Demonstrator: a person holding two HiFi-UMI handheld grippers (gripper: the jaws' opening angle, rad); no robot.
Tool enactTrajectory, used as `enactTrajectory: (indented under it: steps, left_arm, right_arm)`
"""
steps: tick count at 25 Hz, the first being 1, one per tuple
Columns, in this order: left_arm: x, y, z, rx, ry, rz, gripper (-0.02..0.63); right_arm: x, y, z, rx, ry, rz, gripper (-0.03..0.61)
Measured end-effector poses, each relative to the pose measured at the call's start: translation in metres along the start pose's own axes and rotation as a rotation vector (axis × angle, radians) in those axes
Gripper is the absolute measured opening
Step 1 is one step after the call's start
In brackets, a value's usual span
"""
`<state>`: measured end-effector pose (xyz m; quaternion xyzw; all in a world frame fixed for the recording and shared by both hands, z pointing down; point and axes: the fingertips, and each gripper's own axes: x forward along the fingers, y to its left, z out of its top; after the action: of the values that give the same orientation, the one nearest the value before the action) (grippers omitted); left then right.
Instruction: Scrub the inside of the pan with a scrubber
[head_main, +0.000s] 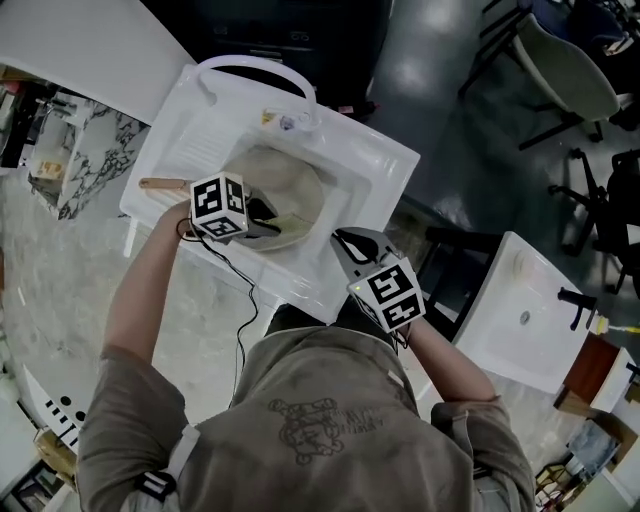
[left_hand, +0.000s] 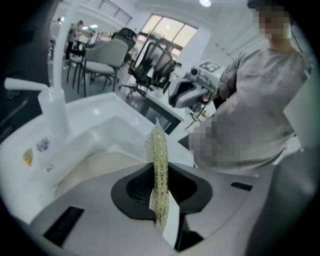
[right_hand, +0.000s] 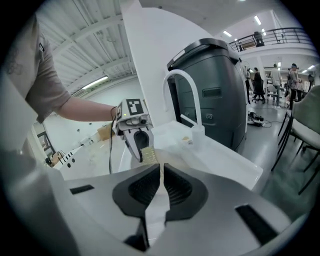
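Note:
A pan with a pale beige inside and a wooden handle lies in the white sink. My left gripper hangs over the pan's near side, shut on a yellowish mesh scrubber that stands upright between its jaws. The pan's inside shows below that gripper. My right gripper is held off the sink's near right edge, apart from the pan. Its jaws are shut with nothing in them. In the right gripper view the left gripper carries the scrubber.
A white arched faucet rises at the sink's far edge. A second white sink stands at the right, a marbled counter at the left. A dark grey bin stands behind the sink. Chairs stand further off.

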<state>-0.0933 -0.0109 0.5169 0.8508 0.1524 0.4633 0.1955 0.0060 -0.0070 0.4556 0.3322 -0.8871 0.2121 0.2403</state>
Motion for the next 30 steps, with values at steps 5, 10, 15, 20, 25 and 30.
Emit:
enactTrajectory:
  steps: [5, 10, 15, 20, 25, 30]
  left_arm:
    - [-0.033, -0.014, 0.048, 0.038, -0.250, 0.183, 0.072]
    - [-0.078, -0.027, 0.092, 0.055, -0.510, 0.395, 0.072]
    - [-0.132, -0.039, 0.125, 0.101, -0.695, 0.668, 0.072]
    - [-0.189, -0.060, 0.141, 0.108, -0.863, 0.886, 0.072]
    - [-0.220, -0.084, 0.148, 0.106, -0.958, 0.990, 0.072]
    - [-0.242, -0.105, 0.143, 0.095, -1.005, 1.147, 0.072]
  right_arm:
    - [-0.008, -0.018, 0.033, -0.036, -0.080, -0.042, 0.040]
    - [-0.020, -0.031, 0.074, -0.077, -0.157, -0.065, 0.040]
    - [-0.038, -0.030, 0.120, -0.112, -0.243, -0.053, 0.040]
    - [-0.062, -0.004, 0.163, -0.134, -0.350, -0.001, 0.040]
    - [-0.085, 0.021, 0.191, -0.196, -0.416, 0.040, 0.040]
    - [-0.106, 0.038, 0.212, -0.214, -0.485, 0.067, 0.040]
